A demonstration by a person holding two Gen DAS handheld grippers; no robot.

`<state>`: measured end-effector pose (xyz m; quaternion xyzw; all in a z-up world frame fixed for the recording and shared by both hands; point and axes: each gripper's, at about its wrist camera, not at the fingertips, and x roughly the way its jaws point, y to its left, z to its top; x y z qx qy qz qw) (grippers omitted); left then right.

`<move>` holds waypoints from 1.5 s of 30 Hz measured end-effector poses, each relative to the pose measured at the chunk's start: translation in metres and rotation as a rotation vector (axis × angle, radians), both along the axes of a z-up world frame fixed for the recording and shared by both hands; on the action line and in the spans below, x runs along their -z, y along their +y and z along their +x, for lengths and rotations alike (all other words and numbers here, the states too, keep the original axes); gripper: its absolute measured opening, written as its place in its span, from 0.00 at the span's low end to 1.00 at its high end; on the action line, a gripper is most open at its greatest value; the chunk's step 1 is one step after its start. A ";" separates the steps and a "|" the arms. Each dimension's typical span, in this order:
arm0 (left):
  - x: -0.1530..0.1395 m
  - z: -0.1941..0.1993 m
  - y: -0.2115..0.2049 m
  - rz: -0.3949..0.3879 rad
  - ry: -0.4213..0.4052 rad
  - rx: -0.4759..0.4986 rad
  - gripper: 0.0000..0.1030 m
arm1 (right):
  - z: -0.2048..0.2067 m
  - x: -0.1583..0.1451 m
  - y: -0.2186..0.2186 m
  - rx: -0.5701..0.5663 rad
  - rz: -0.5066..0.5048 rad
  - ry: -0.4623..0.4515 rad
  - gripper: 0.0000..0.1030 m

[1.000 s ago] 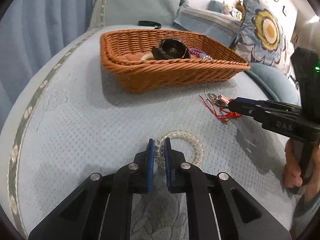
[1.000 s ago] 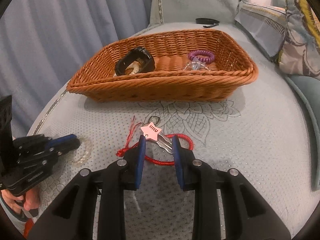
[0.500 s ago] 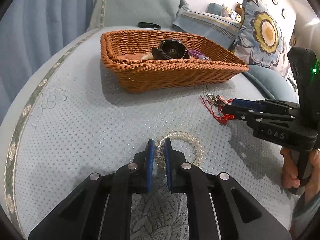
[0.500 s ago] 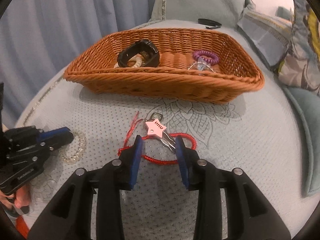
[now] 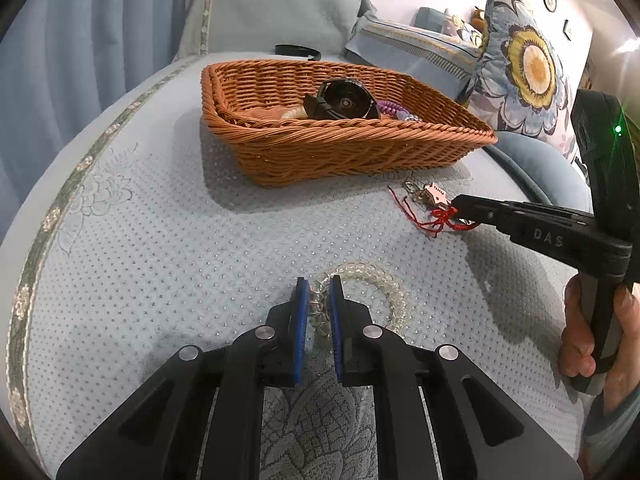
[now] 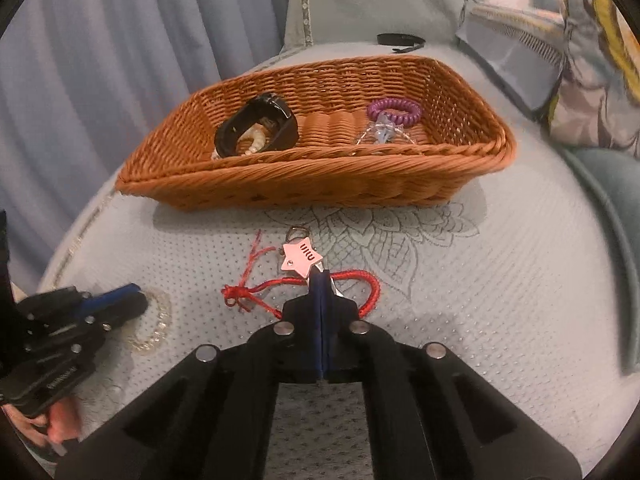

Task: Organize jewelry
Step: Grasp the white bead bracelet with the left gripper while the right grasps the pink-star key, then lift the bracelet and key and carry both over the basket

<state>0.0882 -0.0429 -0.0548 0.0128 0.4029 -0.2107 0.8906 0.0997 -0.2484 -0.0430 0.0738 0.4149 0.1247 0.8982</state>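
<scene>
A clear bead bracelet (image 5: 384, 280) lies on the pale blue quilt, and my left gripper (image 5: 318, 284) is shut on its near left side. The right wrist view shows that bracelet (image 6: 160, 320) under the left gripper (image 6: 138, 300) at the lower left. A red cord bracelet (image 6: 360, 276) with a pink star charm (image 6: 300, 258) lies in front of the wicker basket (image 6: 320, 160). My right gripper (image 6: 322, 276) is shut on the cord and metal clasp just below the star. From the left wrist view the right gripper (image 5: 460, 210) comes in from the right at the red cord (image 5: 434, 220).
The basket (image 5: 352, 132) holds a black watch (image 6: 256, 126), a pale bead bracelet, a purple coil band (image 6: 394, 110) and a clear beaded piece (image 6: 382, 132). A black band (image 5: 298, 51) lies behind it. Cushions (image 5: 528, 68) stand at the right, a curtain at the left.
The right gripper's jaws, open around the star charm and cord before, have closed on them. The left gripper stays shut on the clear bracelet in the same spot.
</scene>
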 end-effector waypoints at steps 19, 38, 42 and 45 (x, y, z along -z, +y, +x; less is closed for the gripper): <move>0.001 0.003 0.003 -0.024 0.014 0.008 0.09 | 0.021 0.001 0.022 -0.033 -0.148 0.015 0.36; -0.003 -0.003 0.000 -0.022 -0.017 0.014 0.07 | -0.037 -0.049 0.003 0.012 0.021 -0.188 0.20; -0.020 -0.015 0.004 -0.109 -0.096 0.044 0.06 | -0.045 -0.056 -0.005 0.014 0.036 -0.214 0.20; -0.033 -0.023 0.000 -0.129 -0.146 0.065 0.06 | -0.051 -0.068 -0.013 0.026 0.052 -0.245 0.20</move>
